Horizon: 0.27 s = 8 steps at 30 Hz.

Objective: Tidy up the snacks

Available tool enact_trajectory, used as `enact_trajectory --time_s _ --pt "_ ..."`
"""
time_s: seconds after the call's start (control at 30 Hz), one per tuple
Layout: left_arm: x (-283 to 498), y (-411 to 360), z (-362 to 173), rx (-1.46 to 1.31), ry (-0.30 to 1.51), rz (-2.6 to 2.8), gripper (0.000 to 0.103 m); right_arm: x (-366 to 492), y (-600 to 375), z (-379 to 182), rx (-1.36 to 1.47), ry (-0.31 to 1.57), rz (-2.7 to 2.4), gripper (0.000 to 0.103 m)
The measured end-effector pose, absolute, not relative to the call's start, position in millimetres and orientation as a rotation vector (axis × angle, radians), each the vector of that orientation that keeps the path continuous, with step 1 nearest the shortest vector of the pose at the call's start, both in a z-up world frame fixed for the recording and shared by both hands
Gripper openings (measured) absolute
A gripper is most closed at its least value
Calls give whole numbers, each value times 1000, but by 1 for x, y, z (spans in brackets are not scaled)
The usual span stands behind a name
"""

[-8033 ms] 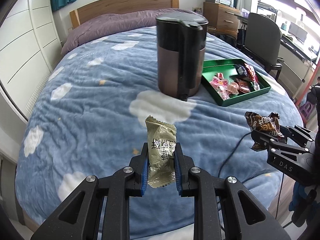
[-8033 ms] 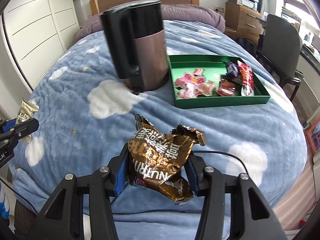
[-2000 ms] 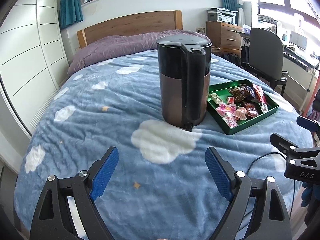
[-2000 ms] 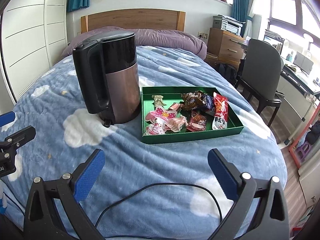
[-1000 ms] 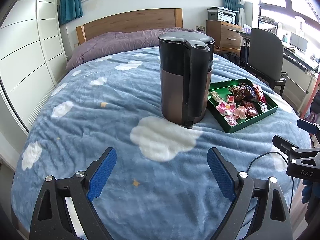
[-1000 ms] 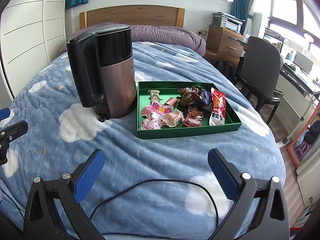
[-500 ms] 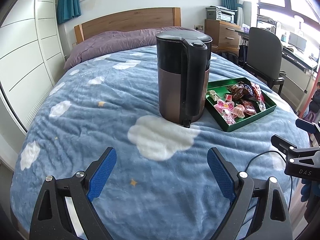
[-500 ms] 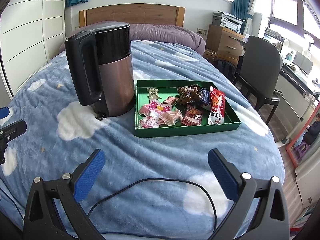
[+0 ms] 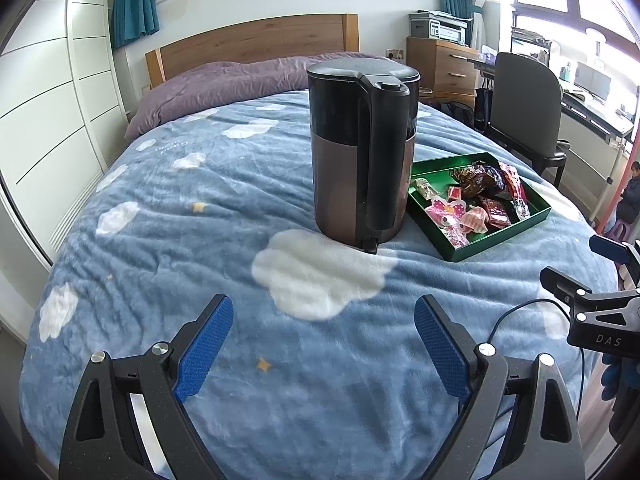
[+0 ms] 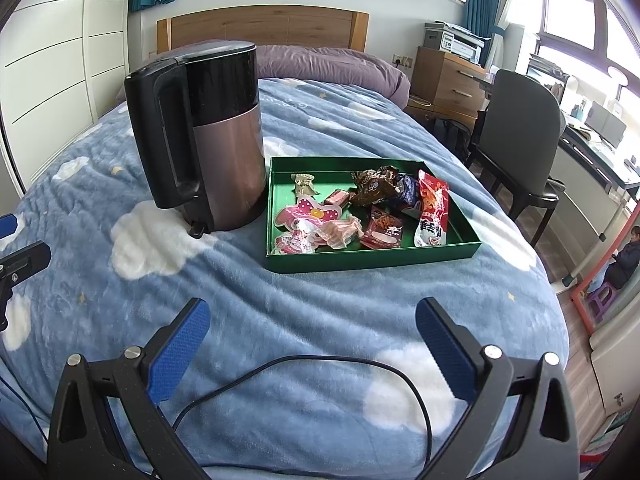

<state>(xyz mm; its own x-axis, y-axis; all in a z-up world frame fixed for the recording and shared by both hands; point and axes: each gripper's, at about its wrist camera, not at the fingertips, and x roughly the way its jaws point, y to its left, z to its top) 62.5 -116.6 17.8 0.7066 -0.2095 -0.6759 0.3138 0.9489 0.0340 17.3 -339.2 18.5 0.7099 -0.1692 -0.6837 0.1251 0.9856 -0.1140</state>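
Both blue pads of the left hand-held gripper [image 9: 320, 344] stood spread and empty, snacks [image 9: 476, 200] ahead-right in the green tray [image 9: 500, 236], behind the kettle [image 9: 362, 152].

Ahead of the right hand-held gripper [image 10: 312, 344], likewise spread and empty, the tray gathered every wrapper, so sorting looked finished.

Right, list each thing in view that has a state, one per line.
left gripper: open, empty
right gripper: open, empty
kettle: upright, lid shut
green tray: holds the snacks
snacks: all in the tray
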Motion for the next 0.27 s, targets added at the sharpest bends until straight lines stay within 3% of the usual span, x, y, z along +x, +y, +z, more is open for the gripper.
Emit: enact_trajectory --time_s 0.27 --pt "62 -116 17 151 735 -294 89 16 -345 14 -61 772 -167 103"
